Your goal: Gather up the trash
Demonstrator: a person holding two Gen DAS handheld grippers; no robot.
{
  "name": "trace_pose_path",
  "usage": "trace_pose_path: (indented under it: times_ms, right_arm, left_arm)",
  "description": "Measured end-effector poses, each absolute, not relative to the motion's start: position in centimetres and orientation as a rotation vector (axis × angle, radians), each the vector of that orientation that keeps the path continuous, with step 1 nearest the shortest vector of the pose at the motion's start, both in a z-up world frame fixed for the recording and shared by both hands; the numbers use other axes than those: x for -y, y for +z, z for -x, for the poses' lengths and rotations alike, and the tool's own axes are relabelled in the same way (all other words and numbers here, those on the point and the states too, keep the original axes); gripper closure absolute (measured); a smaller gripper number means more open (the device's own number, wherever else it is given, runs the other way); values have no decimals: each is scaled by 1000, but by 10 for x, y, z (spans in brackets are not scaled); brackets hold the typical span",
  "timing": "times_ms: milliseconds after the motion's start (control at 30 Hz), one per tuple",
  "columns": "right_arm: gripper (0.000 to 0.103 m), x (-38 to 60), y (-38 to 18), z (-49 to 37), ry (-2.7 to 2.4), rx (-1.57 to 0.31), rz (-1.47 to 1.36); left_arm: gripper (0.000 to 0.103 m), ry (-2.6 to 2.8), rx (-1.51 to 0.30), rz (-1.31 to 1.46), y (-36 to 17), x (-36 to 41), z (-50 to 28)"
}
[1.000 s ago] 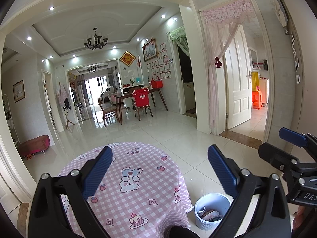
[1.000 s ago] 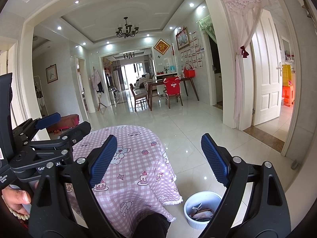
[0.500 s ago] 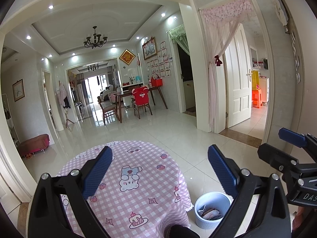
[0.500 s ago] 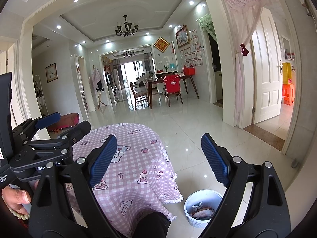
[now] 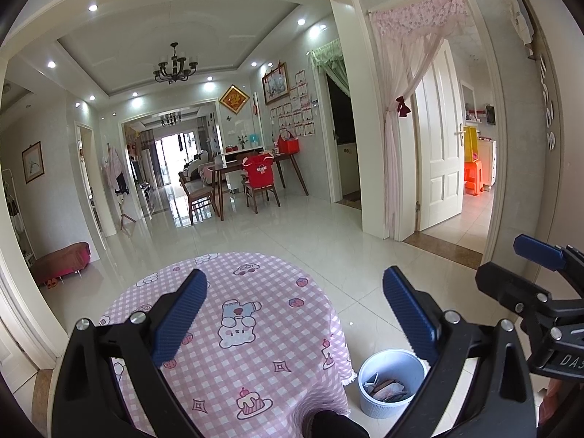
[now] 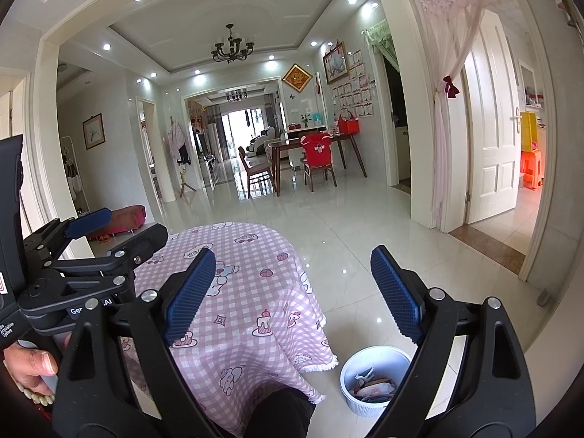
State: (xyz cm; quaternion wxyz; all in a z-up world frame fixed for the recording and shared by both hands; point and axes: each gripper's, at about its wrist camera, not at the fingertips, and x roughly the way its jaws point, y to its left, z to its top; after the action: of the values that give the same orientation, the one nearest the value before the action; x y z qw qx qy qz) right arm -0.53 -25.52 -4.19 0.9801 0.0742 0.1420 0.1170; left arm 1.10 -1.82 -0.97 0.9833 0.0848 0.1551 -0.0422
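A small white bin (image 5: 390, 383) stands on the floor to the right of a round table; it holds crumpled trash (image 5: 387, 390). It also shows in the right wrist view (image 6: 372, 379). The table has a pink checked cloth (image 5: 241, 328) with nothing lying on it. My left gripper (image 5: 292, 314) is open and empty, held above the table's near edge. My right gripper (image 6: 288, 292) is open and empty, held above the table's right side and the bin. Each gripper shows in the other's view: right gripper (image 5: 536, 273), left gripper (image 6: 109, 233).
Glossy tiled floor (image 5: 328, 248) stretches ahead. A dining table with chairs (image 5: 255, 179) stands far back. A white door with a pink curtain (image 5: 434, 146) is on the right. A red bench (image 5: 62, 259) sits by the left wall.
Both grippers have tilted up slightly, so the table and bin sit a little lower in view. The jaws have stayed open.
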Motion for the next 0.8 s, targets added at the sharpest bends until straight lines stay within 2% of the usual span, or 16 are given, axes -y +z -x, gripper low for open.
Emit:
trace_pose_path:
  times_ms: [800]
  right_arm:
    - [17,237,-51,-40,210,-345,-140]
  left_arm:
    - [8,-111,-374,-146,-25,-4,-59]
